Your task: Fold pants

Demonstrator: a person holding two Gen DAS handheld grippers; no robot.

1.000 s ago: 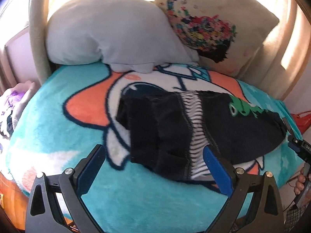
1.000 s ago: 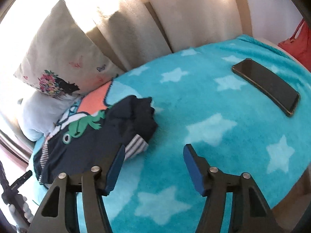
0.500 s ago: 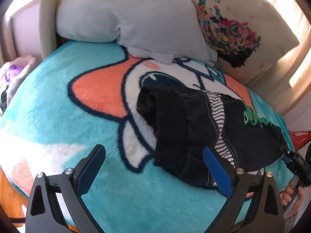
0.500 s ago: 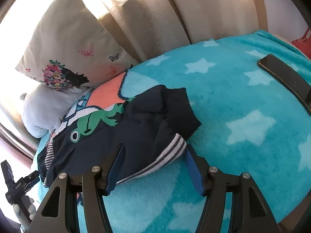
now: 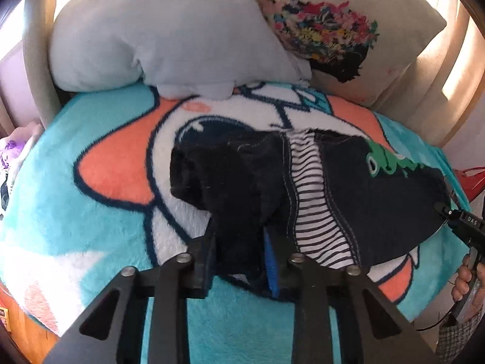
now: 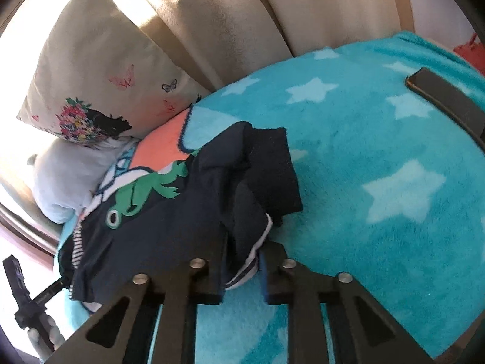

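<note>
Small dark navy pants [image 5: 379, 200] with a striped side panel and a green frog print lie across a turquoise cartoon blanket [image 5: 91, 200]. My left gripper [image 5: 239, 261] is shut on the pants' dark bunched near edge. In the right wrist view the same pants [image 6: 169, 212] lie left of centre, and my right gripper [image 6: 242, 267] is shut on their striped cuff end. Each gripper shows at the edge of the other's view.
A grey pillow [image 5: 157, 33] and a floral cushion [image 5: 342, 21] lean on the beige headboard behind the pants. A black phone [image 6: 445, 100] lies on the blanket [image 6: 379, 151] at the right. Red fabric [image 5: 473, 179] sits beyond the bed's right edge.
Both grippers moved in onto the pants and closed from open: the left on the dark near edge, the right on the striped cuff end.
</note>
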